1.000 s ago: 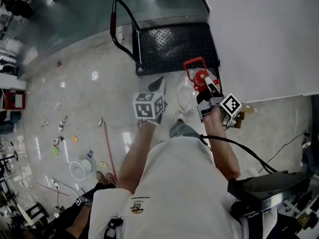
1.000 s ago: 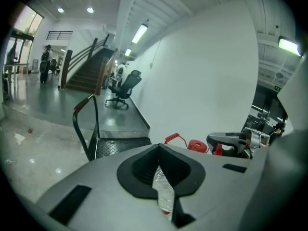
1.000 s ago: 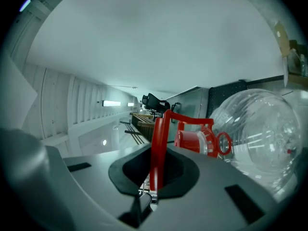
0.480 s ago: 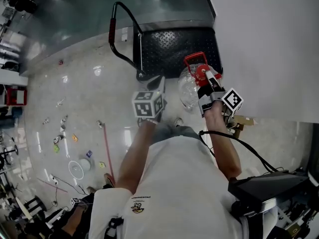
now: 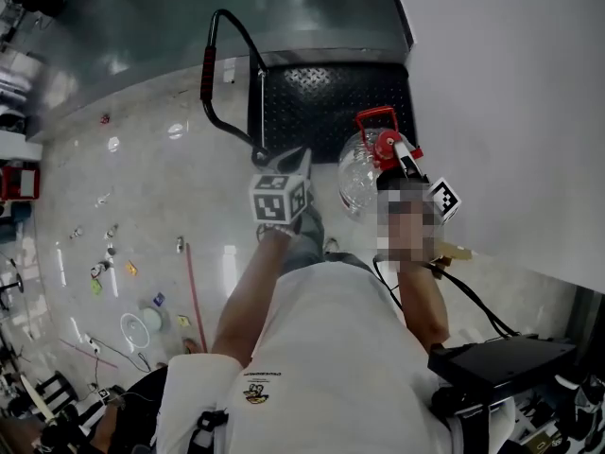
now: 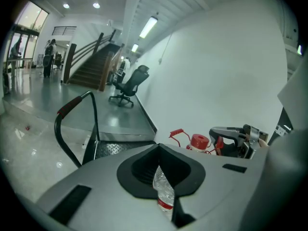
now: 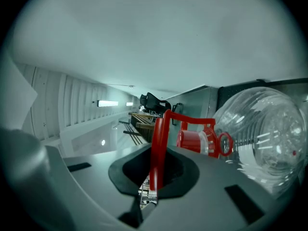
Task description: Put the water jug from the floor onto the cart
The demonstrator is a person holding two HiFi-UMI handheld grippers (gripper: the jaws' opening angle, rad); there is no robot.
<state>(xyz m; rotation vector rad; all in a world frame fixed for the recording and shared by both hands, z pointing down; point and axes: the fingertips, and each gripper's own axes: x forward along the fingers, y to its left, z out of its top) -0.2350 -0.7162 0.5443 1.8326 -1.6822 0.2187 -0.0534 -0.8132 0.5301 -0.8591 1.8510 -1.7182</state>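
A clear water jug (image 5: 361,173) with a red cap (image 6: 199,141) hangs from its red handle (image 7: 156,148). My right gripper (image 5: 395,151) is shut on that handle and points level (image 7: 154,179). The jug hangs over the near right corner of the black platform cart (image 5: 321,97), close to the white wall. The cart's upright push bar (image 5: 216,64) has a red grip and stands on its left side. My left gripper (image 5: 301,162) hovers just left of the jug, tilted down, its jaws together (image 6: 163,186). Clear ribbed plastic with a red band shows through the slit between them.
A white wall (image 5: 510,112) runs along the right, right beside the cart and jug. Small items and a red rod (image 5: 192,291) lie on the shiny floor at left. A black case (image 5: 501,362) and cable sit at lower right. An office chair (image 6: 130,83) stands farther off.
Both grippers and the hanging jug have moved forward toward the cart. The jug was short of the deck and now hangs at its near right corner. The grip on the handle is unchanged.
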